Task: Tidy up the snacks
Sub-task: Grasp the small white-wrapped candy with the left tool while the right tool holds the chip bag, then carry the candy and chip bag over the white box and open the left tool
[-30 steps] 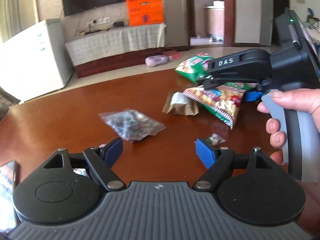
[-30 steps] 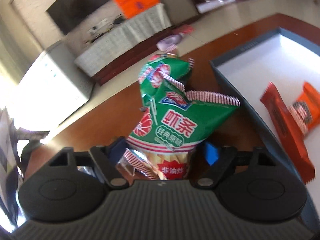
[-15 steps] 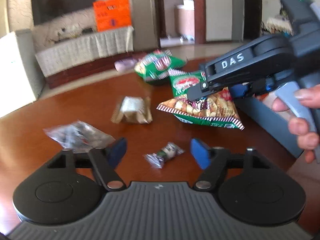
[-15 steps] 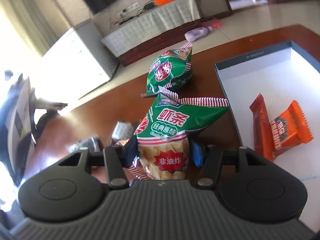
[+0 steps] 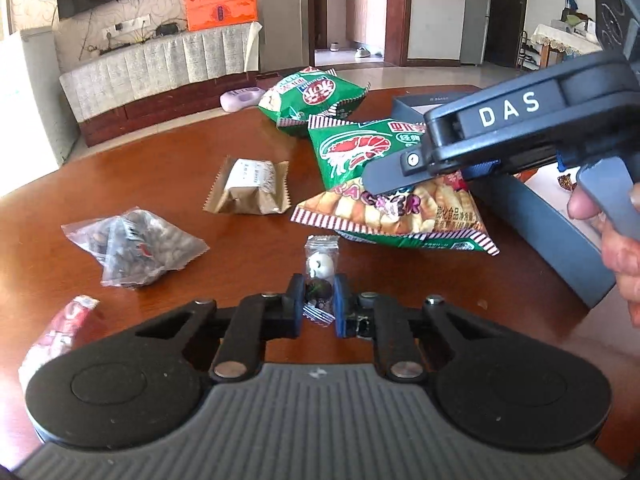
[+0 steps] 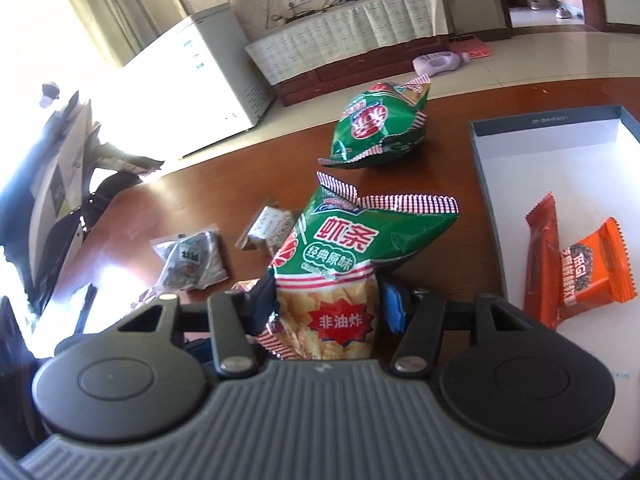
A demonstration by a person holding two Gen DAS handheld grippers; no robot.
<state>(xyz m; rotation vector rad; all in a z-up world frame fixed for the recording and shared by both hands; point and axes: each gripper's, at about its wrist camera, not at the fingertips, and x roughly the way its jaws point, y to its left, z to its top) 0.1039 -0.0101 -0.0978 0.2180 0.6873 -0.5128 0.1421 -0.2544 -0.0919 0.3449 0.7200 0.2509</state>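
On the brown table [image 5: 168, 152], just ahead of the left gripper [image 5: 316, 300], a small clear candy packet [image 5: 320, 270] stands pinched between the blue pads, its top end poking out past the fingertips; the jaws are closed tight on it. Just beyond the packet, the green shrimp-chip bag [image 5: 384, 184] hangs above the table, clamped by the right gripper [image 6: 326, 304], whose jaws squeeze the bag's lower half while its striped top seal stands up in the wrist view. From the left camera the right gripper's dark body, marked DAS, crosses in front of that bag and covers part of it, with a hand [image 5: 620, 236] on the grey trigger.

Beyond the held bag a second green chip bag [image 5: 312, 98] lies on the table near its far edge. Left of the candy packet sit a brown paper-wrapped snack [image 5: 250, 188] and, nearer the left gripper, a clear bag of dark nuts [image 5: 132, 246]. A red-and-white wrapper [image 5: 60, 328] lies at the table's near left, partly hidden behind the gripper body.

Right of the held bag is a dark-walled box [image 6: 532, 120] with a white floor. Inside it lie a long orange bar [image 6: 542, 260] and a square orange packet [image 6: 596, 268], touching each other.
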